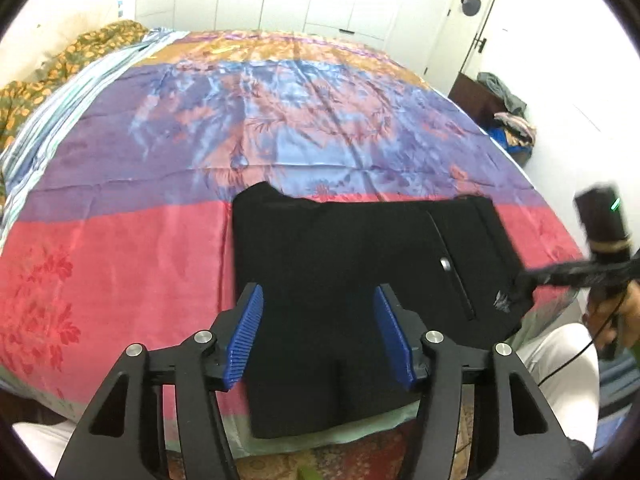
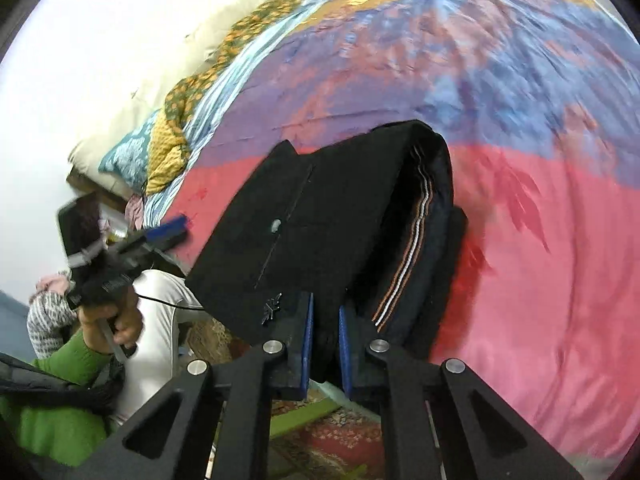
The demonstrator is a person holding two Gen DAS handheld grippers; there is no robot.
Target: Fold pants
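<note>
The black pants (image 1: 352, 264) lie folded into a rough square near the front edge of the bed. My left gripper (image 1: 319, 292) hovers over their near half, its blue pads wide apart and holding nothing. My right gripper (image 2: 325, 308) is shut on the pants' (image 2: 320, 208) right-hand edge, with black cloth pinched between the blue pads. That edge is raised, and the layers gape to show a striped inner band (image 2: 404, 264). In the left wrist view the right gripper (image 1: 520, 286) reaches in from the right onto the corner with the small logo.
A shiny pink, purple and blue bedspread (image 1: 120, 260) covers the bed. A floral quilt (image 1: 60, 60) and pillows lie at its far left. Clothes are heaped on a dark cabinet (image 1: 508, 120) by the door. The person's white trouser leg (image 1: 560, 360) and a patterned rug (image 2: 332, 436) are below the bed edge.
</note>
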